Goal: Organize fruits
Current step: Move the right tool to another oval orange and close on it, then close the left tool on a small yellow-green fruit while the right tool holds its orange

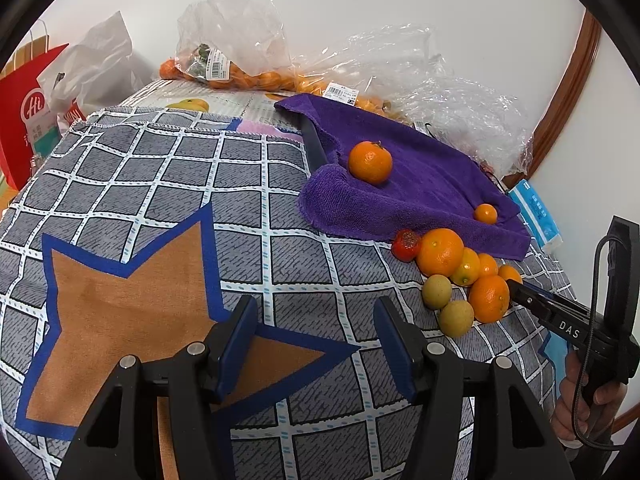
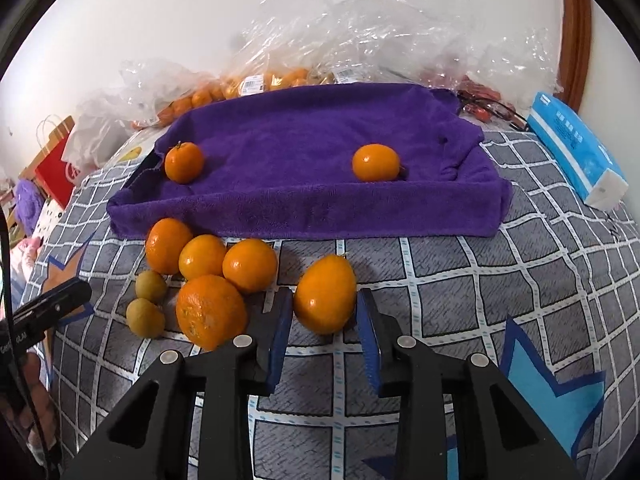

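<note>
A purple towel (image 2: 304, 148) covers a tray and holds two oranges (image 2: 184, 162) (image 2: 376, 162). In front of it lies a cluster of oranges (image 2: 210, 310) and two small green-yellow fruits (image 2: 145, 317). My right gripper (image 2: 324, 312) is open, its fingers on either side of an oval orange fruit (image 2: 325, 294) on the cloth. My left gripper (image 1: 316, 328) is open and empty over the checked cloth, left of the fruit cluster (image 1: 440, 252). The towel (image 1: 400, 184) and a small red fruit (image 1: 406, 245) show in the left wrist view.
A grey checked cloth (image 1: 160, 184) covers the table. Clear plastic bags of oranges (image 1: 228, 60) lie along the back wall. A blue tissue pack (image 2: 576, 148) sits at the right. A red paper bag (image 1: 24, 108) stands at the far left.
</note>
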Demonstrator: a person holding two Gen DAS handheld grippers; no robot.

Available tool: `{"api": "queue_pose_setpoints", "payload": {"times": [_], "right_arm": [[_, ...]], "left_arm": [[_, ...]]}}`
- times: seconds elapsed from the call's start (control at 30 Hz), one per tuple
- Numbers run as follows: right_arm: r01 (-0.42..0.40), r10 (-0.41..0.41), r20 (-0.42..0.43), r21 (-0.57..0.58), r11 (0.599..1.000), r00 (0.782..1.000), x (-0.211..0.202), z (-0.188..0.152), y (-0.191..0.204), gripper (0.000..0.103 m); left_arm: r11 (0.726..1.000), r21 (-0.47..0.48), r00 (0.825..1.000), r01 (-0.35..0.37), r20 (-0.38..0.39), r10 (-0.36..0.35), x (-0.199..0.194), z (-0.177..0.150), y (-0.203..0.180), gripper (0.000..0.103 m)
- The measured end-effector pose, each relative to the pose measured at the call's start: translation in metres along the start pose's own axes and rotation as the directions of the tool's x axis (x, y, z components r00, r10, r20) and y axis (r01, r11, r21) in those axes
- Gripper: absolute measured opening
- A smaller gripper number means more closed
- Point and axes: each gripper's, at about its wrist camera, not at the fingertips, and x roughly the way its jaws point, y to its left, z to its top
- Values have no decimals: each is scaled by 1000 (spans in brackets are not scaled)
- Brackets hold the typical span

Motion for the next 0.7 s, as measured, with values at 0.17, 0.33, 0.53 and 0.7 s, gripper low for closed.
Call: {"api": "queue_pose_setpoints", "payload": {"times": [0.17,0.33,0.53,0.7], "right_arm": [[37,-37,-13,-12,999,999,13,6,3,32],[68,-68,9,-30,997,998,15,6,3,32],[86,-85,37,-18,996,996,6,-1,-12,32],[82,-82,50,4,997,995,-1,-7,-21,32]], "left_arm": [[1000,1,1000,0,-2,0,0,0,0,58],[1000,19,1000,-15,-13,16,0,1,-4,56],[997,30,995,73,-70,-70,7,7,-36,56],[987,54,982,152,-126,-144,21,3,-70,50]]}}
